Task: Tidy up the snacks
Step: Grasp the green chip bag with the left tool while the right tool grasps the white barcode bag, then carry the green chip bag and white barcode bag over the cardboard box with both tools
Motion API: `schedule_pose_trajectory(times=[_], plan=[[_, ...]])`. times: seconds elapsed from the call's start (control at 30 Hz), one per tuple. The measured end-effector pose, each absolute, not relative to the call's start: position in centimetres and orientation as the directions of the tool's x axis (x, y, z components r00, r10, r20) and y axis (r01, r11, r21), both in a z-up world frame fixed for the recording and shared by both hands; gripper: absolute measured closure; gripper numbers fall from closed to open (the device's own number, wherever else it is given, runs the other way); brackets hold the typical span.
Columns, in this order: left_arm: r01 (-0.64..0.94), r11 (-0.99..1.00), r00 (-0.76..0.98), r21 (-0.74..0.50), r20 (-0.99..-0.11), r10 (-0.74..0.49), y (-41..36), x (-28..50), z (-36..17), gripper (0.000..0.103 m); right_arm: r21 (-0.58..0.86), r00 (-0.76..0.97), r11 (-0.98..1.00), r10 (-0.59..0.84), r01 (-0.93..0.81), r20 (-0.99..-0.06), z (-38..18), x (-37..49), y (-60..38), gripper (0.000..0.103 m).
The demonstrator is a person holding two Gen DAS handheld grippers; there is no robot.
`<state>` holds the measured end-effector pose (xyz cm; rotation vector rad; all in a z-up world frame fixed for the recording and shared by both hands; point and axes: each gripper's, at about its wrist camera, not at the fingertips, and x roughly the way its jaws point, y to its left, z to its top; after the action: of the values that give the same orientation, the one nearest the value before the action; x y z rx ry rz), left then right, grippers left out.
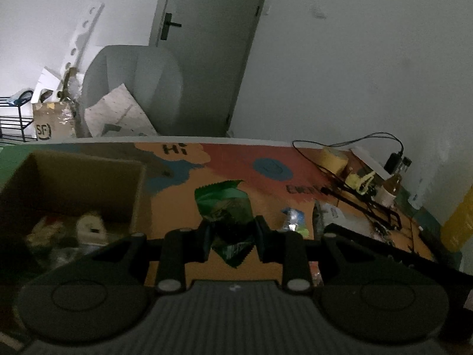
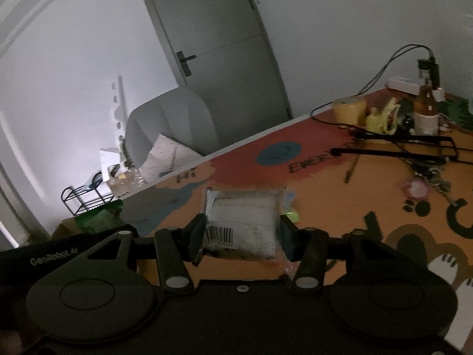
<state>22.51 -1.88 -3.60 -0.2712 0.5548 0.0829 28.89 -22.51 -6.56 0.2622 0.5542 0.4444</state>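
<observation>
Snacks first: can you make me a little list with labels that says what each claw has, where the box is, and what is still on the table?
left claw: shut on the green snack packet
right claw: shut on the white snack packet with a barcode
cardboard box: open, on the left of the table, with snacks already inside
left on the table: a blue-and-white snack packet near the right claw
far end of the table: yellow tape roll, brown bottle, black cables
</observation>
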Motion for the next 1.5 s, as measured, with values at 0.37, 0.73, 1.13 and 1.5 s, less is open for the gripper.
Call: schedule_pose_trajectory(times=[0.37, 0.73, 1.13, 1.5], plan=[[-0.204, 0.952, 0.856, -0.229, -0.514, 0.060, 3.2, 19.2, -1.9, 0.075, 0.344, 0.726, 0.836, 0.545, -0.428, -0.421, -5.2, 27.3, -18.7, 0.053], [-0.259, 0.942, 0.848, -0.212, -0.516, 0.117, 7.7, 17.0, -0.8, 0.075, 0.318, 0.688, 0.797, 0.604, -0.513, -0.403, -3.4, 26.2, -14.6, 0.053], [-0.296, 0.926, 0.824, -0.232, -0.552, 0.125, 11.0, 16.2, -2.0, 0.074, 0.287, 0.663, 0.776, 0.629, -0.562, -0.406, -2.5, 26.0, -10.7, 0.053], [-0.313, 0.920, 0.815, -0.235, -0.563, 0.134, 13.0, 15.6, -2.7, 0.058, 0.266, 0.635, 0.756, 0.650, -0.598, -0.417, -2.0, 26.0, -6.9, 0.053]])
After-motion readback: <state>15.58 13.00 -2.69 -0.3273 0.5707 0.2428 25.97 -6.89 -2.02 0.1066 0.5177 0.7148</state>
